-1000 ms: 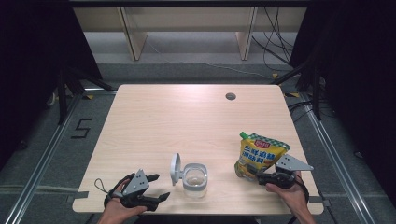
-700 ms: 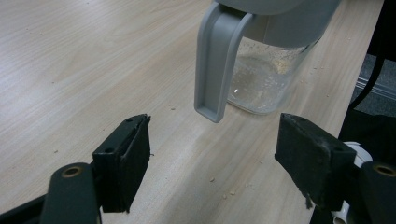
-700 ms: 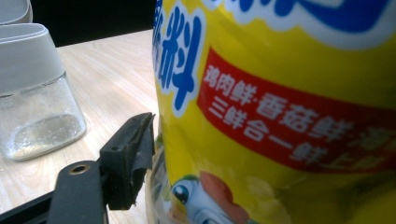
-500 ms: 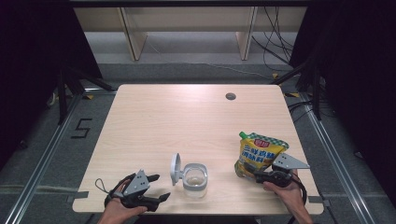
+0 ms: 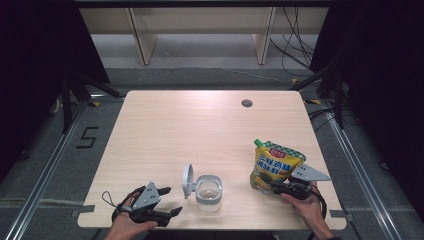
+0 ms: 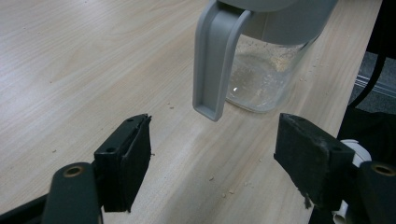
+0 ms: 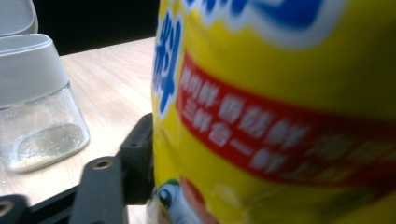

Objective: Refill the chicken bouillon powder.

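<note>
Two tongs: I keep both low on the bench (image 5: 165, 125).
Right tongs (image 5: 274, 186): closing, pinching pouch (image 5: 274, 164) base for lifting.
Left tongs (image 5: 169, 201): spread, empty, jar (image 5: 208, 191) just ahead.

Black hand-held gripper (image 5: 168, 201) bodies, grey three-cornered top plates, looping black cables, brass-ringed screw holes

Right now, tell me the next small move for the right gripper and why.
Probably finish closing on the yellow pouch: the right gripper has just been closing with the pouch's lower part between its jaws, one pad already against it. The open jar stands beside it; the left gripper waits open.
</note>
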The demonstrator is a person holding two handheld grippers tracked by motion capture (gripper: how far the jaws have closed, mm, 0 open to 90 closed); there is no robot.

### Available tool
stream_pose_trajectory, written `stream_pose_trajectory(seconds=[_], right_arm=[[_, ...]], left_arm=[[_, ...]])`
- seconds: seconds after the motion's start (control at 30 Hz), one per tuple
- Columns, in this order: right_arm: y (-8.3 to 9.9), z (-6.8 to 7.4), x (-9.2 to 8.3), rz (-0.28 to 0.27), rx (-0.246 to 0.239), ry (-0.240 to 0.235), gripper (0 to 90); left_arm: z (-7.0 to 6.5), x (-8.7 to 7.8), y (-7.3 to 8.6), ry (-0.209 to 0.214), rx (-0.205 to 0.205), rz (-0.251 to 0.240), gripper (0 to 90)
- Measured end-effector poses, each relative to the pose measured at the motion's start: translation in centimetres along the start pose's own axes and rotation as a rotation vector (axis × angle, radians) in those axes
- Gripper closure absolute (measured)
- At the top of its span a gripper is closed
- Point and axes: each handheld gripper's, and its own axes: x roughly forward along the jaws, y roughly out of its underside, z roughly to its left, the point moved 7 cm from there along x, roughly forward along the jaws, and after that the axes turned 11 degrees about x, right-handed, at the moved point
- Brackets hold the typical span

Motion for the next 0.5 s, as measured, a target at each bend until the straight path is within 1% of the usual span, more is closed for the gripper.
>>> stream_pose_trajectory(seconds=[0.03,0.07,0.1,0.13,0.17,0.2,0.23,0.27,0.3,0.33,0.37,0.4,0.43,0.47,0.5], right_arm=[[-0.06,-0.06,-0.02,0.000,-0.018,0.003,40.1],[-0.08,-0.09,-0.05,-0.002,-0.021,0.008,40.5],[-0.21,-0.12,0.03,-0.020,-0.030,0.009,40.9],[-0.41,-0.09,0.17,-0.056,-0.026,0.023,41.2],[-0.40,-0.05,0.12,-0.035,-0.046,0.002,41.5],[-0.33,-0.02,0.07,-0.026,-0.039,0.016,41.8],[-0.43,-0.12,0.02,-0.036,-0.048,0.034,42.1],[-0.18,0.22,-0.10,-0.003,-0.014,0.017,42.4],[-0.22,0.23,-0.11,-0.007,-0.016,0.017,42.4],[-0.23,0.25,-0.04,-0.016,-0.007,0.013,42.5],[-0.25,0.27,0.00,-0.021,-0.006,0.014,42.6],[-0.25,0.33,-0.08,-0.017,0.000,0.025,42.7],[-0.32,0.35,0.10,-0.029,-0.009,0.016,42.9],[-0.29,0.38,0.01,-0.019,-0.012,0.020,43.3],[-0.35,0.29,-0.11,-0.009,-0.031,0.038,43.7]], left_arm=[[0.03,0.00,0.03,-0.001,0.005,0.002,26.4],[-0.02,-0.02,0.08,0.004,0.003,0.008,26.4],[-0.05,-0.01,0.08,0.003,0.002,0.006,26.4],[0.01,-0.05,0.12,0.006,0.009,0.013,26.4],[-0.03,-0.03,0.06,0.008,0.004,0.008,26.4],[-0.02,-0.01,0.05,0.005,0.004,0.005,26.4],[-0.03,0.00,0.09,0.001,0.004,0.006,26.4],[0.03,-0.05,0.14,-0.003,0.010,0.013,26.4],[0.03,-0.09,0.13,0.004,0.012,0.015,26.4],[0.05,-0.09,0.09,0.003,0.010,0.013,26.3],[0.01,0.00,0.01,0.005,0.001,0.000,26.3],[0.01,0.03,0.03,0.002,0.002,0.000,26.3],[0.00,-0.02,0.10,0.001,0.004,0.009,26.3],[-0.03,-0.03,0.09,0.001,0.002,0.006,26.3],[0.00,-0.07,0.07,0.003,0.004,0.008,26.3]])
